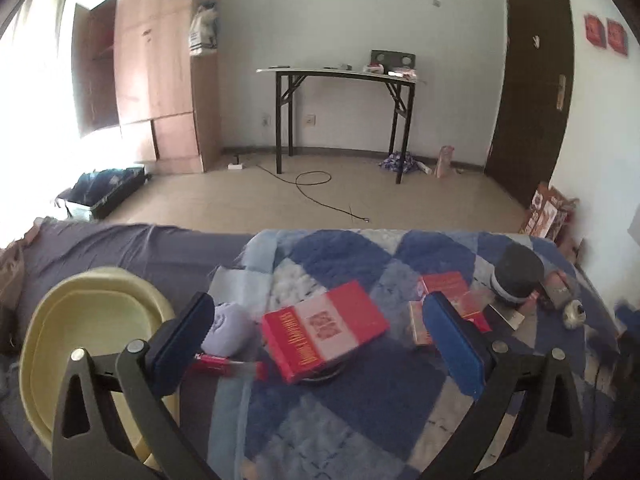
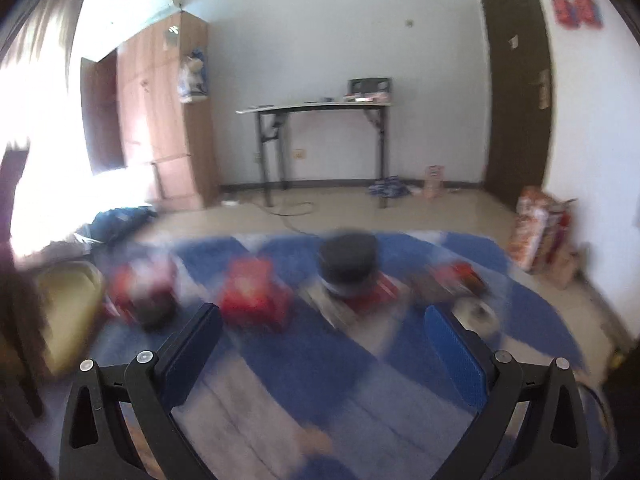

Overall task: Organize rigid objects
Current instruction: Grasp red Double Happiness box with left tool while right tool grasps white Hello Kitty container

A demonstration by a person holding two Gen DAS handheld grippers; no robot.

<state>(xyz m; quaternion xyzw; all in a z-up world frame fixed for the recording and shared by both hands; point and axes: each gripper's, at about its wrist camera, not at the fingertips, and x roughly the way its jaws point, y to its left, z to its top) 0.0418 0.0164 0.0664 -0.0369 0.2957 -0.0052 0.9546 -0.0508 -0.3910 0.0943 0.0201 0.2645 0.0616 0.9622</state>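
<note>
In the left wrist view my left gripper [image 1: 320, 320] is open and empty, its jaws wide apart either side of a red and white box [image 1: 325, 330] lying on the blue patchwork quilt [image 1: 360, 400]. A yellow basin [image 1: 92, 320] sits to the left. A red pen [image 1: 228, 364] and a lilac cloth roll [image 1: 230, 328] lie by the left finger. More red boxes [image 1: 444, 286] and a dark jar [image 1: 516, 276] lie to the right. The right wrist view is blurred: my right gripper [image 2: 320, 332] is open and empty above the quilt, short of a red box [image 2: 254, 294] and the dark jar [image 2: 348, 264].
Small items, a dark box [image 1: 558, 290] and a round white object [image 1: 574, 314], lie at the quilt's right edge. Beyond the bed are a tiled floor with a cable [image 1: 316, 188], a folding table [image 1: 340, 76], a wooden wardrobe [image 1: 160, 68] and a dark door [image 1: 532, 92].
</note>
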